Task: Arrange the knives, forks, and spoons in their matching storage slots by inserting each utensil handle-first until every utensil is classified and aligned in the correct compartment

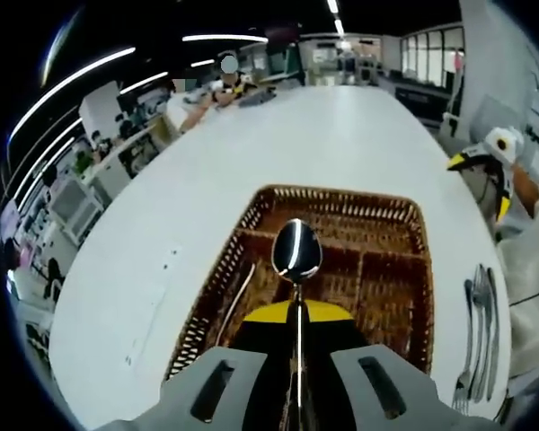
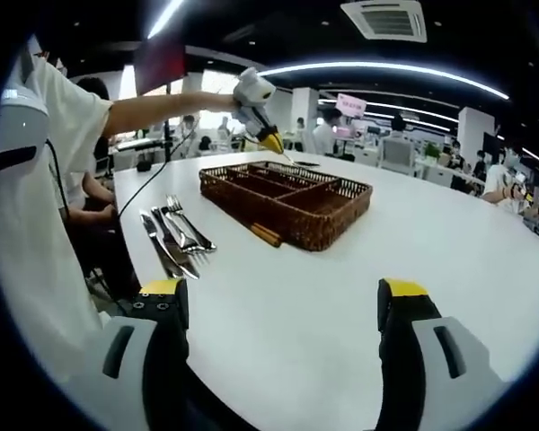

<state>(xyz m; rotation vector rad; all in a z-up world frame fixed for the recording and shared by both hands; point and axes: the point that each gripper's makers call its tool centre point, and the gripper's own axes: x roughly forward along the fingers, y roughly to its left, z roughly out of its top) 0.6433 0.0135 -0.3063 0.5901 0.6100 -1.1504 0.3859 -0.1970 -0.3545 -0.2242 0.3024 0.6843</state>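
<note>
Left gripper (image 1: 296,377) clamps a spoon (image 1: 296,253) above the wicker tray (image 1: 413,235); right gripper (image 2: 283,310) hangs wide open, empty, over the white surface (image 2: 359,296) near loose cutlery (image 2: 175,235).

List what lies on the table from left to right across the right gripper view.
Knives and forks → wooden-handled utensil lying against the basket's near side → wicker basket. Above the basket's far end, the left gripper holds a spoon.
</note>
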